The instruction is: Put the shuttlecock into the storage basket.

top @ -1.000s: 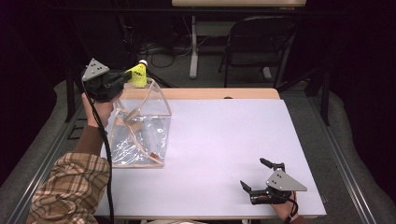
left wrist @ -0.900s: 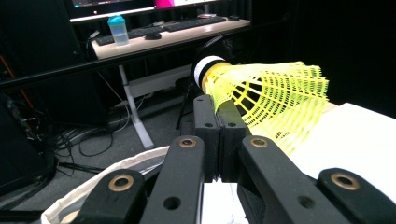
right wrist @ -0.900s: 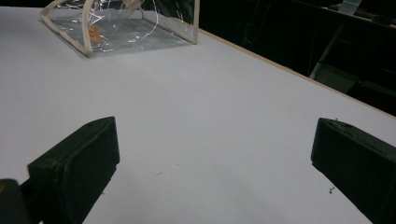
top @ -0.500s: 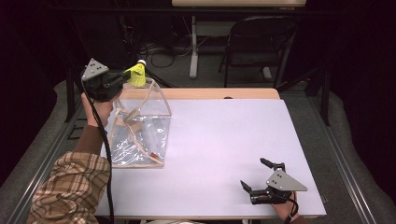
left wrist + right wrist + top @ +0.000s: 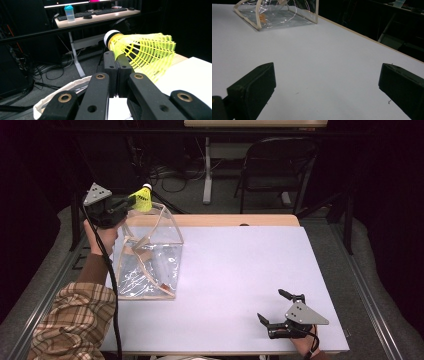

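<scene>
Counter (image 5: 235,270): clear bag (image 5: 150,255) at left edge | Left hand-held gripper (image 5: 131,203): clamped on yellow shuttlecock (image 5: 141,200), above bag's far rim, cork pointing away from bag | Right hand-held gripper (image 5: 274,312): jaws wide, empty, well apart from bag.

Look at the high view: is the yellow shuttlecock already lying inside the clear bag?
No, the left gripper holds the shuttlecock above the bag.

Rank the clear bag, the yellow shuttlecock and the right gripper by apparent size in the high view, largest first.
1. clear bag, by far the largest.
2. right gripper, jaws spread wide on the table.
3. yellow shuttlecock, smallest; it sits farther from the camera, clamped in the left gripper, so true sizes may differ less.
</scene>
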